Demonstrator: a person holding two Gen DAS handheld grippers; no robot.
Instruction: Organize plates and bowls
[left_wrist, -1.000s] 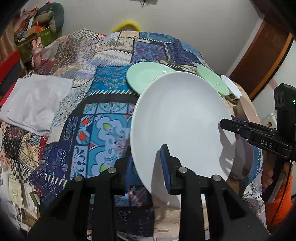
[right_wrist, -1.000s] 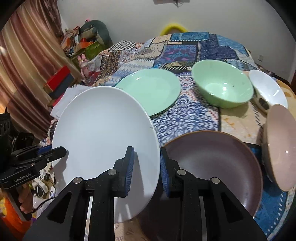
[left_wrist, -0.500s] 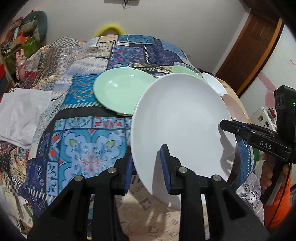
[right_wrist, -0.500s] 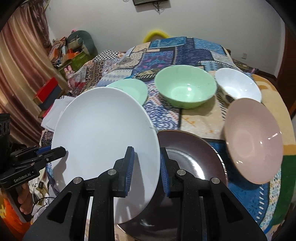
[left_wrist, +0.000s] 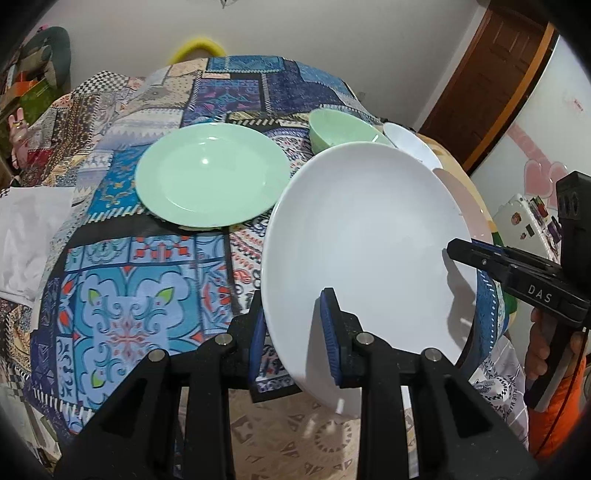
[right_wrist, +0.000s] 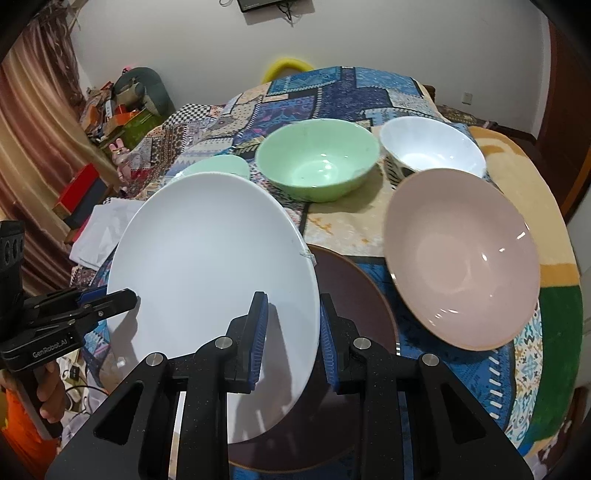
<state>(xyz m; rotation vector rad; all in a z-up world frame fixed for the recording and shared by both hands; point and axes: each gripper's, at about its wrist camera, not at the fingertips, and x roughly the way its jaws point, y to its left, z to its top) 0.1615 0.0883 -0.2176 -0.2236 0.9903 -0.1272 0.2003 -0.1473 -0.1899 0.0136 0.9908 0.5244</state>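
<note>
A large white plate (left_wrist: 362, 229) hangs tilted above the table, held at two opposite rims. My left gripper (left_wrist: 293, 299) is shut on its left rim, and my right gripper (left_wrist: 461, 251) clamps the right rim. In the right wrist view the right gripper (right_wrist: 291, 299) pinches the white plate (right_wrist: 214, 266), with the left gripper (right_wrist: 125, 295) at the far rim. A dark brown plate (right_wrist: 354, 306) lies partly under it. A pink bowl (right_wrist: 461, 258), a green bowl (right_wrist: 317, 162), a white bowl (right_wrist: 432, 147) and a green plate (left_wrist: 210, 173) rest on the table.
A patchwork cloth (left_wrist: 129, 295) covers the table. A folded white cloth (left_wrist: 26, 221) lies at its left edge. Boxes and clutter (right_wrist: 110, 110) stand beyond the table on the left, a brown door (left_wrist: 491, 81) on the right. A hand (left_wrist: 543, 343) grips the right tool.
Both grippers carried the white plate sideways to the right over the table. The pink bowl and the brown plate came further into the right view. Both grips stayed as they were.
</note>
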